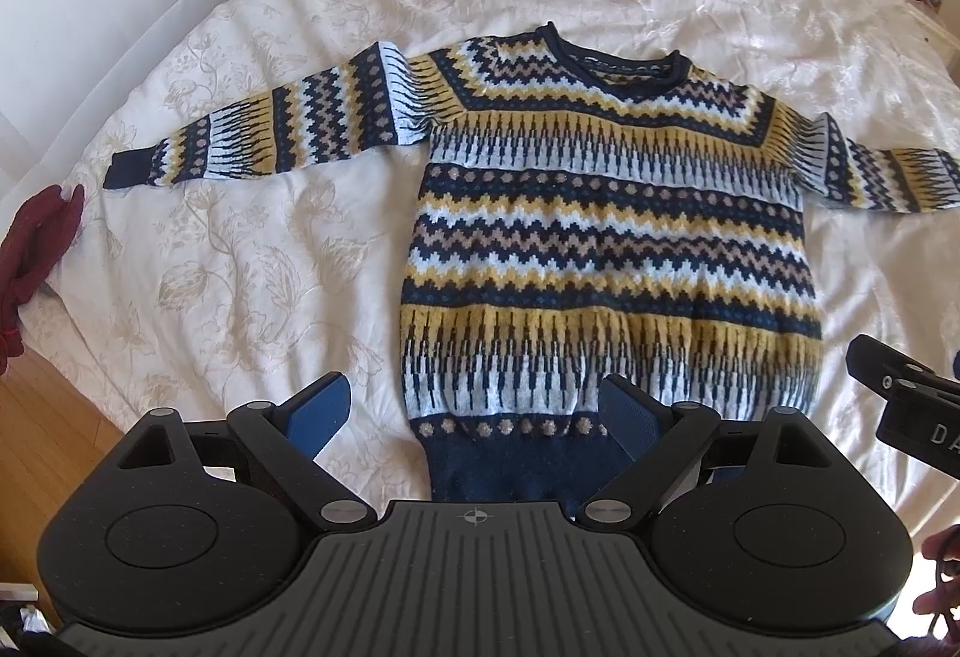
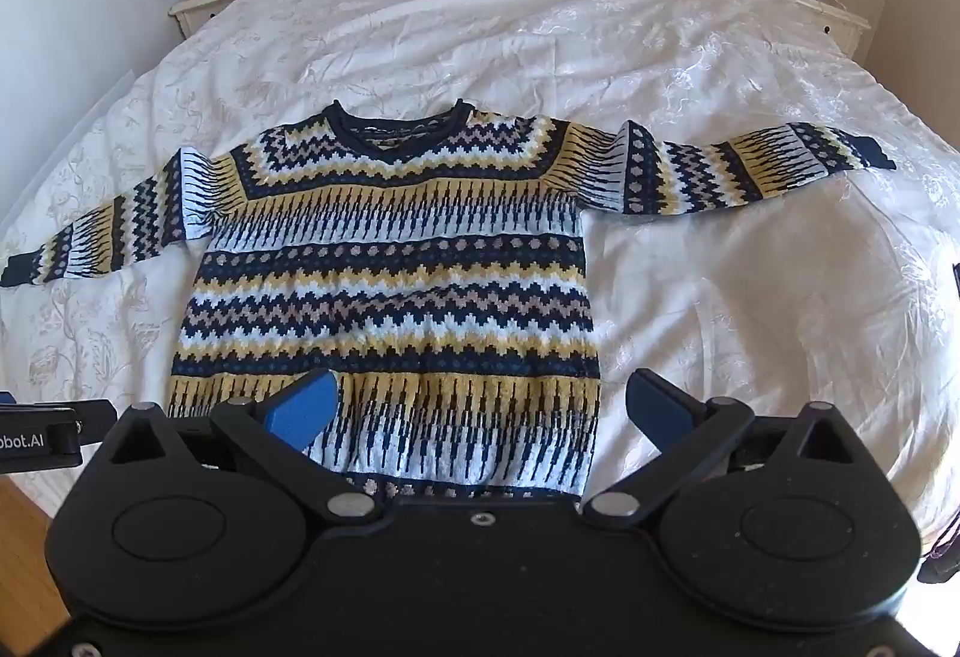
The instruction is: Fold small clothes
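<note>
A navy, yellow and white patterned knit sweater [image 1: 606, 237] [image 2: 390, 285] lies flat and face up on a white bed, both sleeves spread out sideways, hem toward me. My left gripper [image 1: 474, 408] hovers open above the hem's left corner, its blue pads wide apart and nothing between them. My right gripper [image 2: 480, 408] is open too, above the hem's right part, one pad over the knit and the other over the bedspread. In the left wrist view the right gripper's black body [image 1: 906, 399] shows at the right edge.
The white floral bedspread [image 1: 240, 261] [image 2: 750, 297] stretches around the sweater. A dark red garment [image 1: 36, 255] hangs at the bed's left edge above a wooden floor [image 1: 42, 417]. Nightstands [image 2: 204, 6] [image 2: 834, 12] with lamps and small items flank the headboard.
</note>
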`<state>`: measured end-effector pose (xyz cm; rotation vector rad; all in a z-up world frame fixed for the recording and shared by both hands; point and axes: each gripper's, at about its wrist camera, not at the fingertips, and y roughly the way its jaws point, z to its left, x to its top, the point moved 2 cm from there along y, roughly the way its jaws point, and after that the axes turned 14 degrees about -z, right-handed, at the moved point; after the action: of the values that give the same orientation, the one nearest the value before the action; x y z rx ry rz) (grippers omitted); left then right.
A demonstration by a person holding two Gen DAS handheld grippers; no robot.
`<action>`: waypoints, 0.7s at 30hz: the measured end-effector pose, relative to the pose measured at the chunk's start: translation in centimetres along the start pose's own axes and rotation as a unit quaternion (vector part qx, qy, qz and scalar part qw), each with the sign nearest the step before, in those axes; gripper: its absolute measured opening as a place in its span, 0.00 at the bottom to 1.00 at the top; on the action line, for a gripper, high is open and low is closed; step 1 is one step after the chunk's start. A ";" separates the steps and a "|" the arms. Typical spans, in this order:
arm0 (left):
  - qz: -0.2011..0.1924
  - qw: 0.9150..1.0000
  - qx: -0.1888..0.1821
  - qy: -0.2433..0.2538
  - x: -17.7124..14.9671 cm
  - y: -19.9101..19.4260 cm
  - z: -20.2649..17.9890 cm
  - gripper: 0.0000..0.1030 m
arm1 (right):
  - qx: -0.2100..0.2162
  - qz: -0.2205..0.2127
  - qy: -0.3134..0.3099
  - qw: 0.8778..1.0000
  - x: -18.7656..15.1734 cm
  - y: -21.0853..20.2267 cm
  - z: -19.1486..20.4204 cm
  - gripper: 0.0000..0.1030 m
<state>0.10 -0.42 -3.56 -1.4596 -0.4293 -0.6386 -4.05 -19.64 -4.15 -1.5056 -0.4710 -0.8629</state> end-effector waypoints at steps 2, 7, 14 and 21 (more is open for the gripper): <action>0.004 1.000 0.001 0.000 0.2 0.1 -0.1 0.88 | 0.000 0.003 0.000 1.000 0.1 0.1 0.0 0.98; 0.011 1.000 0.003 0.000 0.6 0.1 -0.1 0.88 | 0.001 0.007 0.000 1.000 0.0 0.3 0.0 0.98; 0.020 1.000 0.005 -0.002 0.9 0.4 0.0 0.88 | 0.002 0.014 0.000 1.000 -0.3 0.6 -0.2 0.98; 0.030 1.000 0.007 -0.003 0.8 0.9 0.0 0.88 | 0.000 0.025 0.001 1.000 -0.4 1.1 -0.2 0.98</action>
<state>1.25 -0.56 -3.72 -1.4554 -0.3927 -0.5831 -3.57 -19.94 -5.15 -1.5096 -0.4309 -0.8247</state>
